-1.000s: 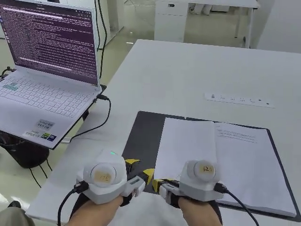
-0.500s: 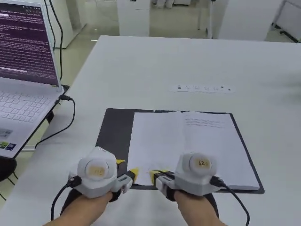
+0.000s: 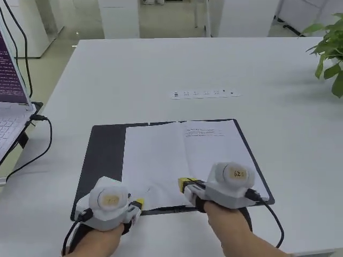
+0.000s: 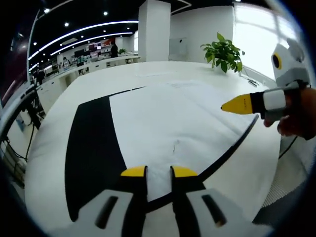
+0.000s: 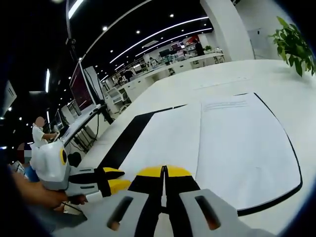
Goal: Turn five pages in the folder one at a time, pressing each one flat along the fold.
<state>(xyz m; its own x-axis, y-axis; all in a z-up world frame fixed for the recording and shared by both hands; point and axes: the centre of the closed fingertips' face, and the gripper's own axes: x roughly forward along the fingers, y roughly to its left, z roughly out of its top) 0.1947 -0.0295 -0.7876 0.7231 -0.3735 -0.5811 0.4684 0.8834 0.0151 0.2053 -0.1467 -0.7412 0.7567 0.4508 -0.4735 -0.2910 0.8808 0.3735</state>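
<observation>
1. The folder [image 3: 102, 155] lay open and flat on the white tabletop [image 3: 161, 64], near the person's edge. Its black cover showed to the left of the left page [image 3: 153, 160], and the printed right page [image 3: 220, 155] lay beyond the fold [image 3: 181, 150].
2. The right tool [image 3: 185, 185] hung over the bottom edge of the pages just beside the fold. In the right gripper view its jaws [image 5: 164, 171] were pressed tip to tip with nothing between them. I judged this a sensible posture for pressing, since closed jaws make one blunt nose to run up the crease. Whether the tips were touching the paper could not be told.
3. The left tool [image 3: 138, 203] sat at the folder's lower left, near the bottom edge of the left page. In the left gripper view its jaws [image 4: 159, 172] stood narrowly apart and empty, pointing across the page. It probably waited there to steady the sheet or cover while the other tool pressed.
4. No page stood lifted or curled, so the job seemed to be in a flattening step rather than mid-turn.
5. The laptop [image 3: 8, 107] and the power strip [image 3: 203, 93] sat well apart from the folder, leaving room for pages to swing over.
</observation>
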